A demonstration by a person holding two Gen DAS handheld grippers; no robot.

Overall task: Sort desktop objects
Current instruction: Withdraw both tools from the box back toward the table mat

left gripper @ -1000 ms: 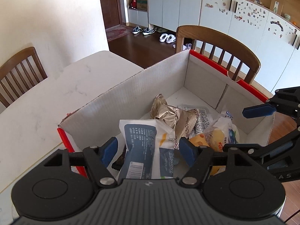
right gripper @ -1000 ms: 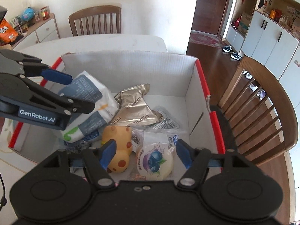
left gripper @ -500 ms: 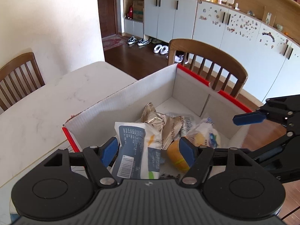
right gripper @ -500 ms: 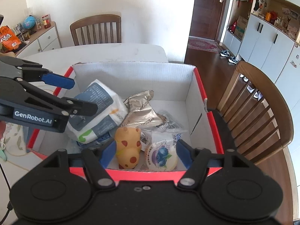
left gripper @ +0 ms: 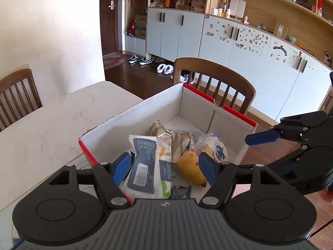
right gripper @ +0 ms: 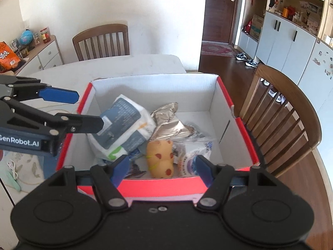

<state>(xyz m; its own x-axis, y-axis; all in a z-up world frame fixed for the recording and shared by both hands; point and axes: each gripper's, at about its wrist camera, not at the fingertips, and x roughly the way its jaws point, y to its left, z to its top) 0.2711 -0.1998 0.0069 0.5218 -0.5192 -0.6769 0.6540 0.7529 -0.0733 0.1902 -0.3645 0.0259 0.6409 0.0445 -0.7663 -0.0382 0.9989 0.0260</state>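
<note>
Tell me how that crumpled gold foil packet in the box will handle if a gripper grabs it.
The gold foil packet looks creased and puffed, so it will probably crumple and flex rather than stay stiff. Its shiny film may slip between the pads. It leans on neighbouring packets, so lifting it could shift them.

Both units match: the left gripper and right gripper have matte black linkage arms, silver pivot screws, blue finger pads and two round recessed discs on the housing. Left body is ribbed grey on top, white "GenRobot.AI" lettering on its side.
</note>
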